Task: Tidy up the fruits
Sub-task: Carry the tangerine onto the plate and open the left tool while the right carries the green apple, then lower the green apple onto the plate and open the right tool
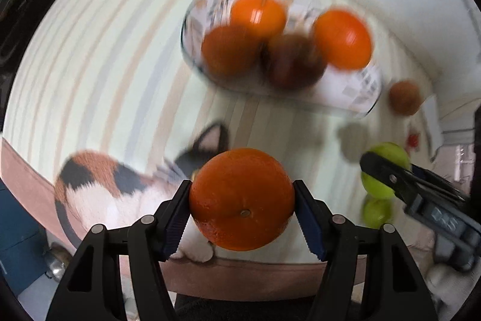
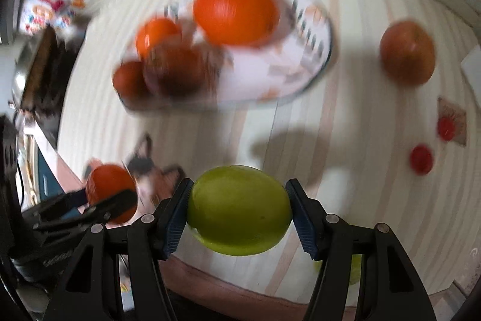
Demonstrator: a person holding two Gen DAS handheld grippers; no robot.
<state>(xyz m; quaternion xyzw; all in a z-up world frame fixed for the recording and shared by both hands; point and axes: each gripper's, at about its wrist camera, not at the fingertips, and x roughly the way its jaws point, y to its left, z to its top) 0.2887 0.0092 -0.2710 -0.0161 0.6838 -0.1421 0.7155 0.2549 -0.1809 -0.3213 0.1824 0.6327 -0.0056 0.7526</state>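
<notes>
My left gripper (image 1: 242, 211) has its fingers clamped on an orange (image 1: 242, 199) at lower centre, held clear of the striped surface (image 1: 105, 50), presumably for carrying to the bowl. My right gripper (image 2: 239, 214) grips a green fruit (image 2: 239, 209) likewise. The glass bowl (image 1: 360, 92), upper centre, contains three oranges and one dark fruit. Another brownish fruit (image 2: 407, 51) sits outside, at right.

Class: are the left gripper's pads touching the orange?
Touching. The left wrist view shows both pads of the left gripper pressed against the orange's sides, no gap.
</notes>
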